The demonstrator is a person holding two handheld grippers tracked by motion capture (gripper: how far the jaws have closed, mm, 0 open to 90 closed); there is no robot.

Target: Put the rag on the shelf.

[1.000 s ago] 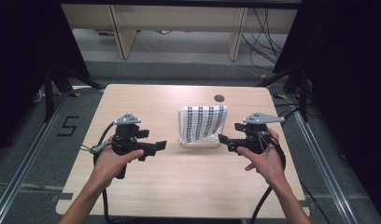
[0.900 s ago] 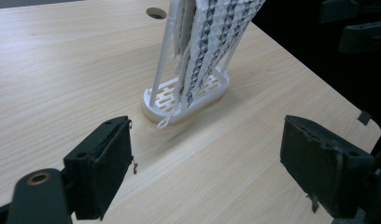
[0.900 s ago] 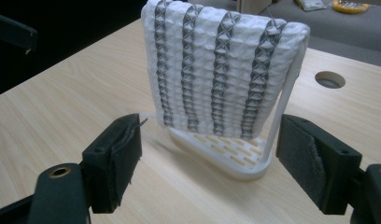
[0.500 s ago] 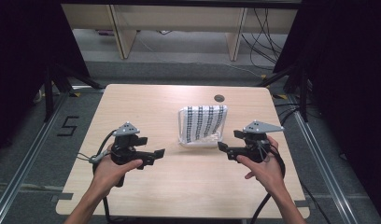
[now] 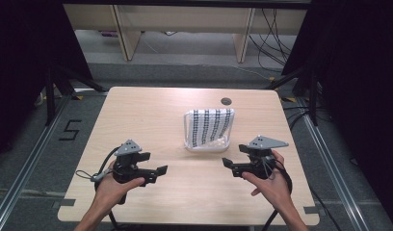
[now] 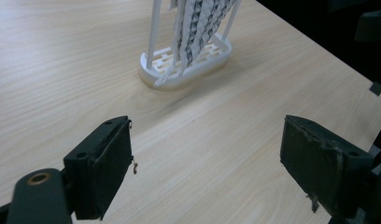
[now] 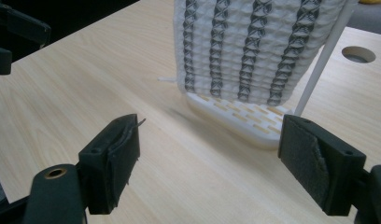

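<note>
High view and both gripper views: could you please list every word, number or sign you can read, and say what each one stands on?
"5": dark figure marked on the grey floor left of the table.
Nothing legible on the striped cloth, its white rack, the left gripper or the right gripper.

The light wooden table (image 5: 151,115) carries a white rack (image 5: 207,143) draped with a striped cloth (image 5: 212,124) right of centre, near a far-edge cable hole (image 5: 226,101).

I count: one white rack (image 5: 207,144), one patterned towel (image 5: 212,124) on it, one counter (image 5: 151,115), one cable hole (image 5: 226,101), my two grippers, four jaws.
</note>
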